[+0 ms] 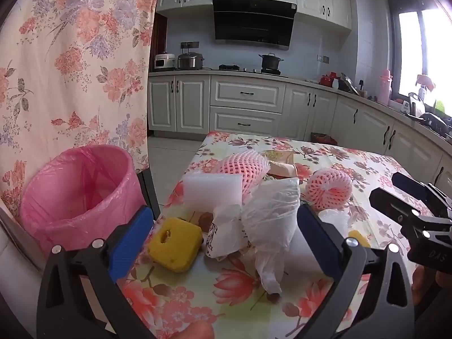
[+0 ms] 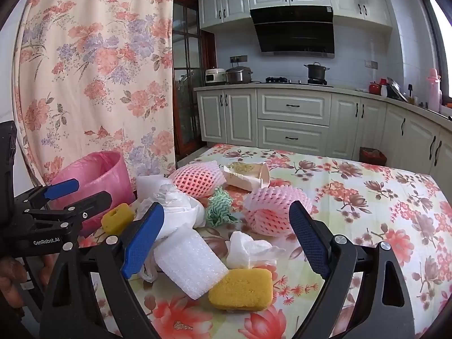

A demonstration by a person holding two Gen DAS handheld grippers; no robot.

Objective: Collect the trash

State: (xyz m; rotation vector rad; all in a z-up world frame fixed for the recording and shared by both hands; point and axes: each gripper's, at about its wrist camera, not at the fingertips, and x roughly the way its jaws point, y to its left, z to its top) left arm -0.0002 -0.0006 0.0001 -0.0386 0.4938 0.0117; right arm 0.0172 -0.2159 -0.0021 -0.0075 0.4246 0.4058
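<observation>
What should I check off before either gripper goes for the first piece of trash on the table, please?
1. Left gripper open with nothing between its fingers: ok.
2. Right gripper open and empty: ok.
3. Pink-lined bin has an unobstructed mouth, beside the table's left edge: ok.
4. Nearest pick for the left: the yellow sponge with a hole lies free at the table edge: ok.
5. Nearest pick for the right: the second yellow sponge touches the white foam sheet, so not isolated: not ok.
6. Bin's fill level: cannot tell.
</observation>
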